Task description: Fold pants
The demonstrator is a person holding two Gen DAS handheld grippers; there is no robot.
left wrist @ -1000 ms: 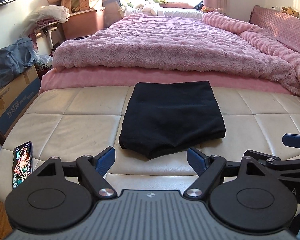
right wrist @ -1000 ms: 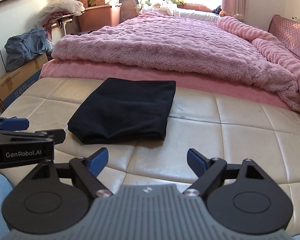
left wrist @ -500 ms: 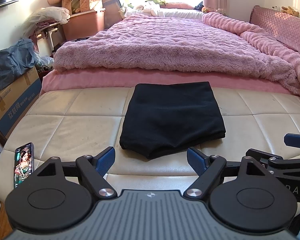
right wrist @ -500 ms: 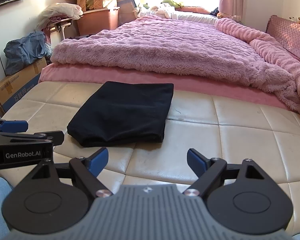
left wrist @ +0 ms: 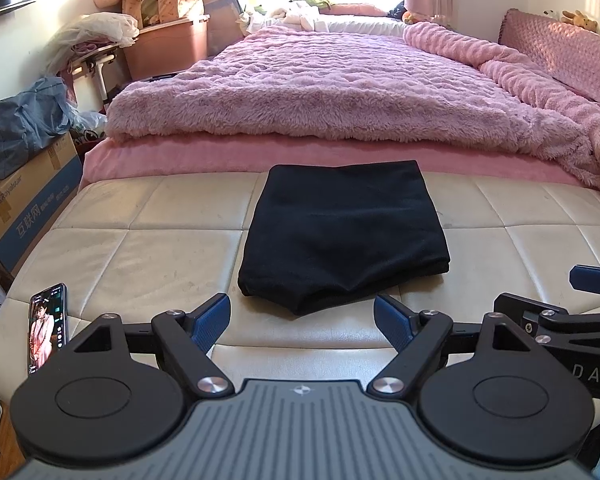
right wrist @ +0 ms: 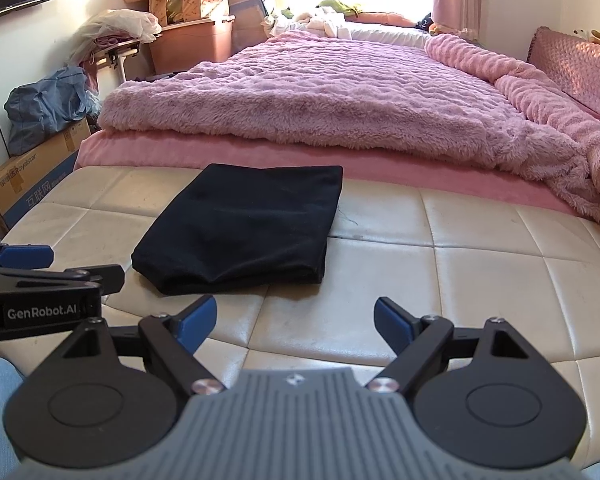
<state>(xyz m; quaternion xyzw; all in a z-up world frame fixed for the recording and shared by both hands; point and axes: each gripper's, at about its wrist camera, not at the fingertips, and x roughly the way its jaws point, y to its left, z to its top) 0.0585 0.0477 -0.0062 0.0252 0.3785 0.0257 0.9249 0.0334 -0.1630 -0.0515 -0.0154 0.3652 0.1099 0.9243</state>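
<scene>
Black pants [left wrist: 344,236] lie folded into a compact rectangle on the cream quilted bench [left wrist: 148,256] at the foot of the bed; in the right wrist view the pants [right wrist: 244,232] sit left of centre. My left gripper [left wrist: 302,316] hovers just short of the bundle's near edge, open, with nothing between its blue pads. My right gripper [right wrist: 294,318] is open too, held to the right of the pants over bare bench [right wrist: 440,280]. Each gripper shows at the edge of the other's view.
A phone [left wrist: 47,326] with a lit screen lies on the bench's near left corner. Beyond the bench is a bed under a fluffy pink blanket [left wrist: 340,92]. A cardboard box [left wrist: 24,204] and bags stand on the floor at the left.
Both views have shifted only slightly; the pants stay folded and still, and both grippers stay open.
</scene>
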